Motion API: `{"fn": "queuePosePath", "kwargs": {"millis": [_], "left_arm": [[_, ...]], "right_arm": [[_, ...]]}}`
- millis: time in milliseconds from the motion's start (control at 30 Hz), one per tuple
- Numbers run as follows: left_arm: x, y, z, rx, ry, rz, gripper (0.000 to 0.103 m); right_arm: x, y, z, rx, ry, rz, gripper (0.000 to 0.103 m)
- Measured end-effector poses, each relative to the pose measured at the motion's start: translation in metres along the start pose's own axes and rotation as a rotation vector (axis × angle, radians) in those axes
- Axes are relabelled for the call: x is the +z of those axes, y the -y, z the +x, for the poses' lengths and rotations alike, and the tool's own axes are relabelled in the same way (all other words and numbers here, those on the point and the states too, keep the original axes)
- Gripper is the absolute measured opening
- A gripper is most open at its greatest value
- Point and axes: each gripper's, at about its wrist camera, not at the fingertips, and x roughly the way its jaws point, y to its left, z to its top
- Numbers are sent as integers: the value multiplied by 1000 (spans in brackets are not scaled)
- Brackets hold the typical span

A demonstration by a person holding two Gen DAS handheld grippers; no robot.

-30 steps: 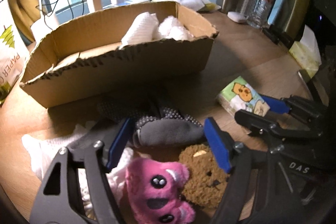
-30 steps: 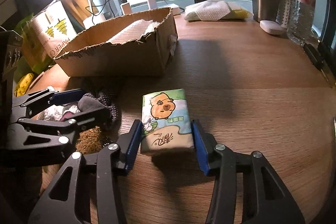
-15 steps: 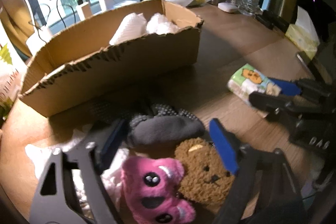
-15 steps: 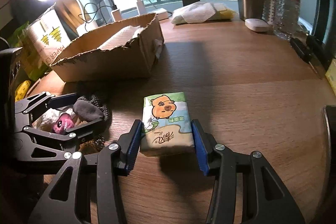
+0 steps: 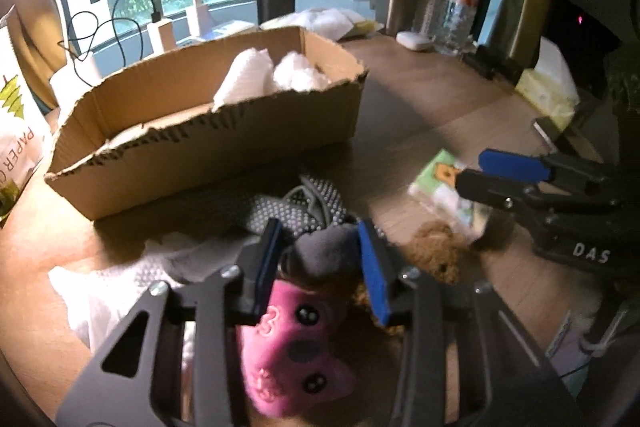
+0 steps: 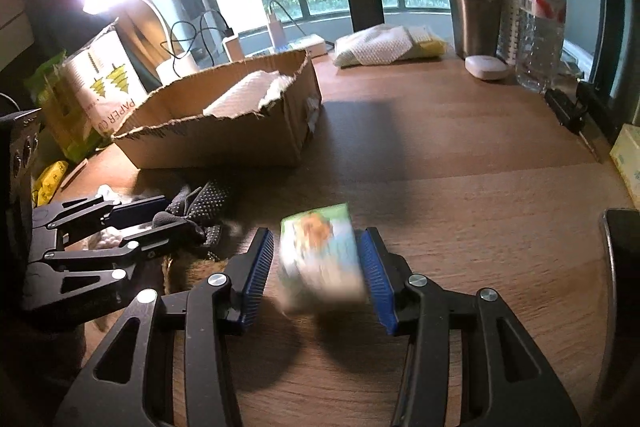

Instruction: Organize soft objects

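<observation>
The white letters "DAS" are read on the black body of the right gripper [image 5: 504,173], as seen from the left wrist view. The word "PAPER", followed by a cut-off letter, is printed in dark upright capitals down a white bag [image 6: 102,87] with yellow-green tree marks, standing at the left end of the desk; the same word is seen on it in the left wrist view. The print on the water bottle's label [image 6: 542,3] is too blurred to be read.
</observation>
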Motion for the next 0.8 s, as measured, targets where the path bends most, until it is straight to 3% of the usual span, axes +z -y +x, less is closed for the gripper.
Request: {"fn": "queuePosePath", "kwargs": {"millis": [167, 433, 567, 633, 800], "left_arm": [[3, -4, -21, -22, 47, -23, 40], [4, -18, -37, -55, 82, -67, 40], [2, -25, -35, -51, 82, -99, 40], [2, -28, -33, -58, 83, -113, 40], [-1, -29, -30, -62, 84, -129, 41]], "right_arm": [[4, -4, -5, -17, 11, -15, 43], [1, -6, 1, -44, -9, -7, 44], [6, -5, -21, 85, 80, 40, 50], [9, -11, -30, 157, 111, 33, 58], [6, -43, -12, 190, 36, -69, 62]]}}
